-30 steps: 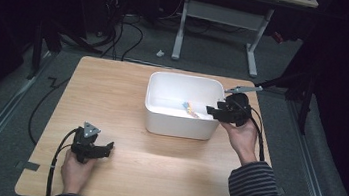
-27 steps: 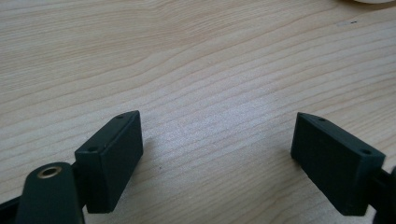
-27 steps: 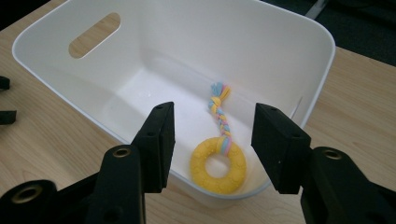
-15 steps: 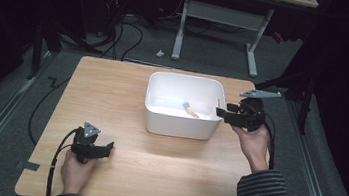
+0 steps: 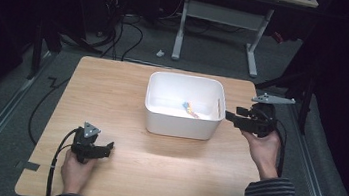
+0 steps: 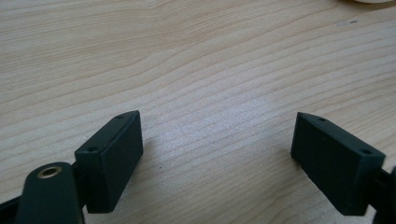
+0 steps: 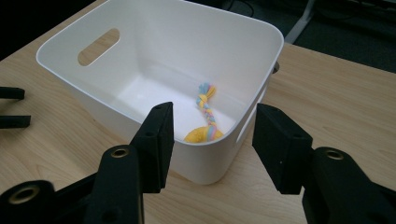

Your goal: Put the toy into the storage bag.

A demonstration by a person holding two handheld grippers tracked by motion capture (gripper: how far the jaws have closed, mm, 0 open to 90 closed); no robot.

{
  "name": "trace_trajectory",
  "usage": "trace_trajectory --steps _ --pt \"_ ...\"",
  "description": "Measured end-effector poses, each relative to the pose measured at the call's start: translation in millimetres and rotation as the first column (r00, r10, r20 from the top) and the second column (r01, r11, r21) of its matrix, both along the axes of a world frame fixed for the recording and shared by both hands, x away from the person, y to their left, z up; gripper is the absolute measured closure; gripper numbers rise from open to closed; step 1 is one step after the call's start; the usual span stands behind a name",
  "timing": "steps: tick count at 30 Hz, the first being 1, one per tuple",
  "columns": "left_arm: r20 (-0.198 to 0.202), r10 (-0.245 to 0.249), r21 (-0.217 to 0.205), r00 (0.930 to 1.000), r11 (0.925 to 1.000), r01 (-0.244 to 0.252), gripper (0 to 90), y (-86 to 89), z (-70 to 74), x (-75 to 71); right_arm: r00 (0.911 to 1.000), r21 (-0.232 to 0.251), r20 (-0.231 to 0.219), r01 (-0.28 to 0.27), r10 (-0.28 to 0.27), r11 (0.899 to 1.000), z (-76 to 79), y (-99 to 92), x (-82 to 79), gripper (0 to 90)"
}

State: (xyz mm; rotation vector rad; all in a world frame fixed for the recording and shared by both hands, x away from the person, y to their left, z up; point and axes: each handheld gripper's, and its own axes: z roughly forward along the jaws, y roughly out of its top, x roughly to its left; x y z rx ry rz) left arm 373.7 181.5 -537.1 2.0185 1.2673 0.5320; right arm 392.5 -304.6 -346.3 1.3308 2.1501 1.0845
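A white plastic bin [image 5: 179, 124] stands in the middle of the wooden table [image 5: 113, 90]. A small rope toy [image 5: 191, 108] in yellow, pink and blue lies on its floor near the right wall. My right gripper [image 5: 228, 116] hovers just outside the bin's right end, pointing at it, jaws open and empty. In the right gripper view the open right gripper [image 7: 214, 111] frames the bin's [image 7: 140, 46] near corner and the rope toy [image 7: 208, 112] inside. My left gripper [image 5: 108, 146] rests on the table at the front left, and the left gripper [image 6: 217, 126] stands open over bare wood.
The table's right edge [image 5: 251, 153] runs close beside my right hand. Desk legs [image 5: 253, 52] and cables [image 5: 121, 26] fill the dark floor beyond the far edge. Bare wood lies between the bin and my left gripper.
My right gripper has drawn back to the right, from over the bin's right rim to outside it. The rope toy stays in the bin. The left gripper has not moved.
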Motion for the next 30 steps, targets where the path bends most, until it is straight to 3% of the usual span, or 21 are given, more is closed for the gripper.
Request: trace_trajectory --steps 26,30 --pt "0.0 0.0 -0.001 1.0 1.0 0.0 17.0 0.1 0.0 0.0 0.9991 -0.003 0.04 0.016 -0.016 1.0 12.1 -17.0 -31.1 49.1" --pt "0.0 0.0 -0.001 1.0 1.0 0.0 17.0 0.1 0.0 0.0 0.9956 0.024 0.082 0.044 -0.046 0.999 13.6 -26.0 -40.9 50.0"
